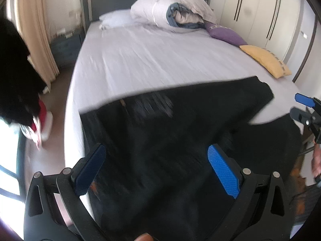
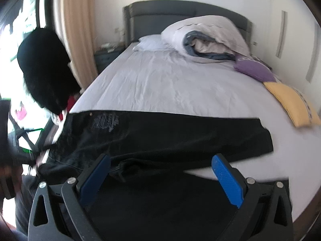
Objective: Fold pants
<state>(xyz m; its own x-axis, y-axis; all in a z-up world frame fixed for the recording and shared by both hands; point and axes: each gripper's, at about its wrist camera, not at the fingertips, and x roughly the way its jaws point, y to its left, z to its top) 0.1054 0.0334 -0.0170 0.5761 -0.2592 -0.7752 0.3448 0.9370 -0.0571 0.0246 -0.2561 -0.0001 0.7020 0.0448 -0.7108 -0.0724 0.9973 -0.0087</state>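
Black pants [image 1: 180,120] lie spread across the near end of the bed, one leg reaching right, a pale worn patch near the waist. They also show in the right wrist view [image 2: 170,136]. My left gripper [image 1: 156,168] is open and empty, just above the pants near the bed's near edge. My right gripper [image 2: 160,178] is open and empty over the pants' near edge; it shows at the right edge of the left wrist view [image 1: 307,108].
The bed [image 1: 150,60] has a white sheet. A rolled duvet [image 1: 172,8], a purple cushion [image 1: 224,32] and a yellow cushion [image 1: 264,60] lie at its far and right side. A person's dark head [image 2: 44,68] is at the left. Wardrobe [image 1: 266,10] stands right.
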